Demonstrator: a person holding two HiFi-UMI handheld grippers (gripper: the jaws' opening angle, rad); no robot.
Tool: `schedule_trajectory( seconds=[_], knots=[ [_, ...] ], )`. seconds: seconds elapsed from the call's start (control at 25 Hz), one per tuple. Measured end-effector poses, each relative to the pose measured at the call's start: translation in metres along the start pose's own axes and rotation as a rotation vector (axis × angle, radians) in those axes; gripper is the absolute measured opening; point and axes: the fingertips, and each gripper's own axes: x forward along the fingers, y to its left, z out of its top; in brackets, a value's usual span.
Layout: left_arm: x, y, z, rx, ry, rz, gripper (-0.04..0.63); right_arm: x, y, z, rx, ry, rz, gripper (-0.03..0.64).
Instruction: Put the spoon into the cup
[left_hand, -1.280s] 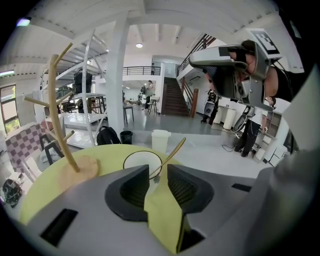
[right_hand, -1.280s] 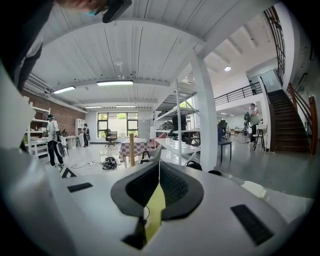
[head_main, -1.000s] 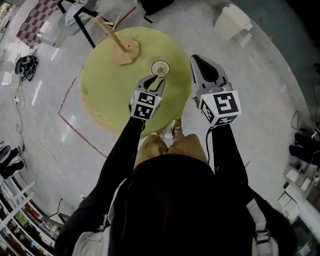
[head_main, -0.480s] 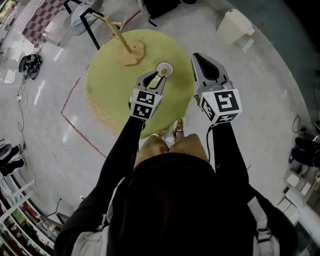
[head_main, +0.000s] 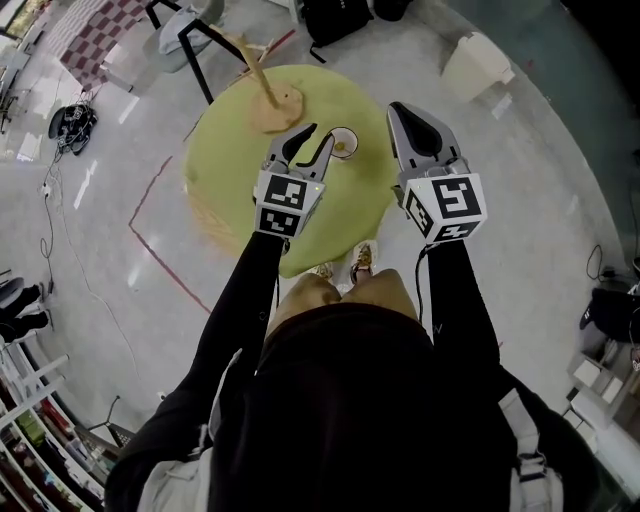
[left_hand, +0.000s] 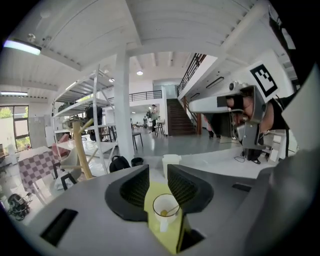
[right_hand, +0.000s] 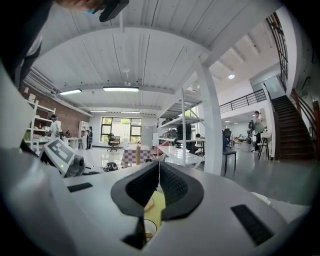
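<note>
A white cup (head_main: 344, 142) stands on the round yellow-green table (head_main: 235, 190), toward its right side. The spoon (left_hand: 170, 208) lies inside the cup (left_hand: 165, 206), its bowl at the bottom and its handle leaning on the rim. My left gripper (head_main: 316, 139) hovers just left of the cup and a little above it; it is open and holds nothing. In the left gripper view the cup shows between the parted jaws of that gripper (left_hand: 157, 174). My right gripper (head_main: 400, 116) is shut and empty, off the table's right edge. The right gripper view shows the cup (right_hand: 148, 229) below its closed tips (right_hand: 159, 163).
A wooden stand (head_main: 272, 104) with a tall slanted post sits at the table's far side. Beyond the table are a black-framed chair (head_main: 190, 35), a black bag (head_main: 340, 15) and a white bin (head_main: 476, 62). Red tape lines (head_main: 150, 215) mark the grey floor at left.
My left gripper has opened and let go of the spoon, which now rests in the cup. It has drawn slightly back from the cup. The right gripper has stayed shut and still.
</note>
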Motion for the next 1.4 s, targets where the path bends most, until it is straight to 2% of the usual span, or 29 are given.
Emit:
schedule_trajectory(
  seconds=[0.28, 0.52, 1.0, 1.08, 1.16, 1.4],
  knots=[
    [-0.032, 0.017, 0.070, -0.021, -0.176, 0.049, 0.123, 0.002, 0.006, 0.013, -0.015, -0.027, 0.004, 0.028],
    [-0.060, 0.029, 0.116, -0.009, -0.272, 0.101, 0.123, 0.003, 0.010, 0.028, -0.040, -0.054, 0.014, 0.028],
    [-0.093, 0.033, 0.152, 0.061, -0.338, 0.136, 0.123, 0.012, 0.026, 0.048, -0.076, -0.079, 0.044, 0.028],
    [-0.096, 0.036, 0.156, 0.071, -0.353, 0.160, 0.123, 0.012, 0.027, 0.051, -0.082, -0.085, 0.049, 0.028],
    [-0.101, 0.041, 0.157, 0.078, -0.365, 0.200, 0.015, 0.013, 0.028, 0.053, -0.086, -0.090, 0.052, 0.028],
    [-0.102, 0.048, 0.155, 0.048, -0.371, 0.231, 0.015, 0.013, 0.030, 0.055, -0.086, -0.089, 0.062, 0.028]
  ],
)
